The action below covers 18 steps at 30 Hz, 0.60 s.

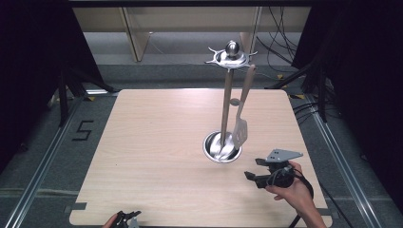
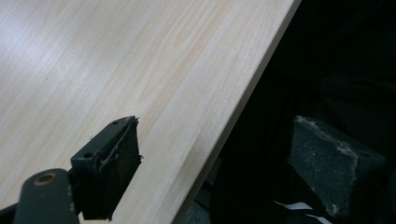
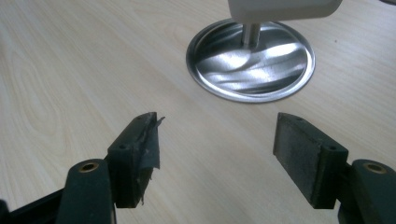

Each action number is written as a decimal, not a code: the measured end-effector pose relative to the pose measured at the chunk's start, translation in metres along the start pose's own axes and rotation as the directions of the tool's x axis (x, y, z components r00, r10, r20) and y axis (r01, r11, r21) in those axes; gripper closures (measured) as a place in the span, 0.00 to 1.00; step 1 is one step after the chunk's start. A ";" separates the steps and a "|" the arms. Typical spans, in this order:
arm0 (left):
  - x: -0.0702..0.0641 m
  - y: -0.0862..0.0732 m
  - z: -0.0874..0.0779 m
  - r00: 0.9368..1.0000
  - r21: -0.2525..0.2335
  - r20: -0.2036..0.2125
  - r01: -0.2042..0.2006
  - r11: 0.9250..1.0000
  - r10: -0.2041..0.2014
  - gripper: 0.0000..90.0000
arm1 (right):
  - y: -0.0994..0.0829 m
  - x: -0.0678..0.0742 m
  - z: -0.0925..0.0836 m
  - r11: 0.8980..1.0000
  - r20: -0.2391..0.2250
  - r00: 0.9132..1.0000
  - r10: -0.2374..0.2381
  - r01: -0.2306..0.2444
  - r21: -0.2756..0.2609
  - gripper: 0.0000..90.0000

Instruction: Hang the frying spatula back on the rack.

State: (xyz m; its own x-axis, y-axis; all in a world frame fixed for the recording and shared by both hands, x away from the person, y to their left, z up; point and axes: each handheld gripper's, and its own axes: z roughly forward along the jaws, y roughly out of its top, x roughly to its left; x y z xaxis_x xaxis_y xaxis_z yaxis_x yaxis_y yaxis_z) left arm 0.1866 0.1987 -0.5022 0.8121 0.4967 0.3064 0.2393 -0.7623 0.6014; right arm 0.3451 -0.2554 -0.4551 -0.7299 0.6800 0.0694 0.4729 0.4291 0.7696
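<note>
High view: our right hand-held gripper (image 1: 255, 171) gapes wide just short of the stand (image 1: 222, 147) and its hanging spatula (image 1: 240, 133); our left hand-held gripper (image 1: 127, 217), also wide, hovers over the surface (image 1: 157, 142) edge.

Recording lab or test bay, not a home. One bare wooden table (image 1: 157, 156) stands on grey floor between metal rails (image 1: 40, 166), with black curtains (image 1: 28, 57) at both sides. Loose cables (image 1: 280, 42) lie behind; a taped "5" (image 1: 83, 129) marks the floor.
</note>
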 end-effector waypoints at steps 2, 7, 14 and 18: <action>0.001 0.000 -0.001 1.000 0.002 -0.009 -0.002 1.000 0.002 0.17 | -0.003 0.001 0.000 1.000 -0.004 1.000 0.011 -0.010 0.009 0.36; 0.000 0.000 0.000 1.000 0.000 -0.002 -0.001 1.000 0.001 0.17 | -0.008 0.002 0.000 1.000 -0.020 1.000 -0.003 0.003 0.011 0.35; 0.000 0.000 0.000 1.000 0.000 -0.003 -0.001 1.000 0.001 0.17 | -0.018 0.007 -0.002 1.000 -0.012 1.000 0.002 -0.002 0.010 0.35; 0.000 0.000 0.001 1.000 0.005 0.007 -0.006 1.000 0.006 0.17 | -0.026 0.009 -0.002 1.000 -0.020 1.000 0.011 -0.011 0.023 0.35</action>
State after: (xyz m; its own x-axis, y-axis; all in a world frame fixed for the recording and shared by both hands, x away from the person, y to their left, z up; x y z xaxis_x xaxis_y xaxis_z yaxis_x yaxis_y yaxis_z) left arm 0.1873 0.1983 -0.5028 0.8170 0.4893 0.3051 0.2370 -0.7673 0.5959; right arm 0.3248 -0.2617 -0.4733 -0.7345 0.6725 0.0909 0.4918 0.4351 0.7542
